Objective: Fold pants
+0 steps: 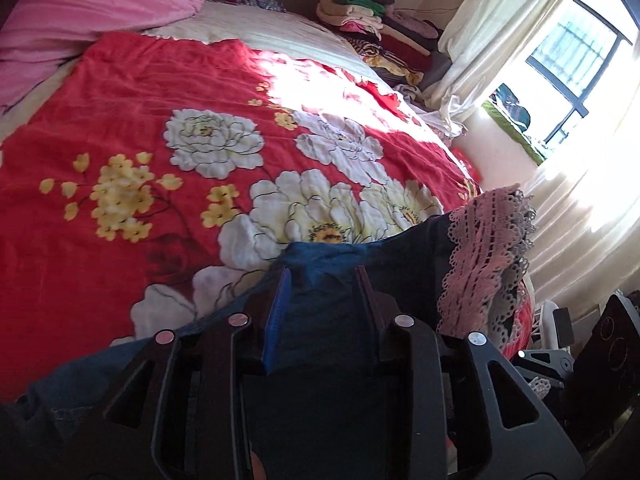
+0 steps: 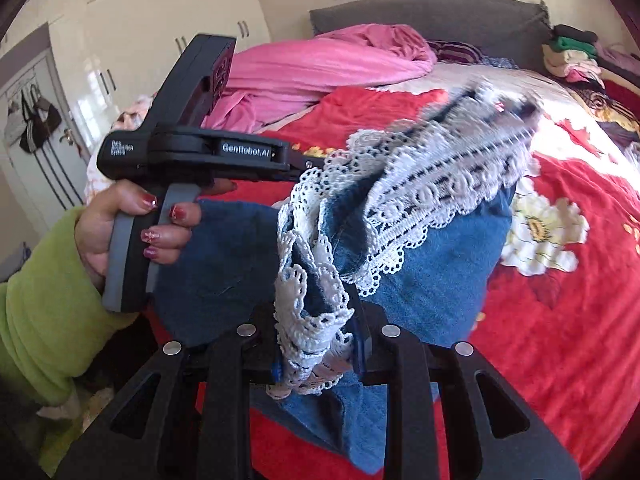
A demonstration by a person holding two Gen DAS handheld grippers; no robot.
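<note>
Item, far left: cream wardrobe doors point(image 2: 168, 20) with bar handles; dark bags point(image 2: 34, 120) hang on a door beside them.

Item: my left hand point(image 2: 132, 236), green sleeve, painted nails, wrapped on the grip of my left gripper point(image 1: 322, 280). Its jaws are clamped on denim; the fold rises between the two fingers.

Item: pink blanket point(image 2: 320, 68), soft, heaped at the far left of the bed against a grey headboard point(image 2: 432, 12).

Item, centre: the pants point(image 2: 432, 276), blue denim, quilted stitching on the near part, hems trimmed in white openwork lace point(image 2: 420, 204) with scalloped edges. They hang lifted over the near edge of the bed, between my two tools, and block much of the bedcover from the right wrist view.

Item: my right gripper point(image 2: 320, 320), jaws clamped on a bunched lace hem of the pants.

Item: red bedcover point(image 1: 160, 92), plush, printed with large white and small yellow flowers, sunlit at the far right.

Item, far right: stacked folded clothes point(image 1: 368, 16), mixed colours, at the headboard end; pale curtains point(image 1: 492, 24); barred window point(image 1: 576, 64).
</note>
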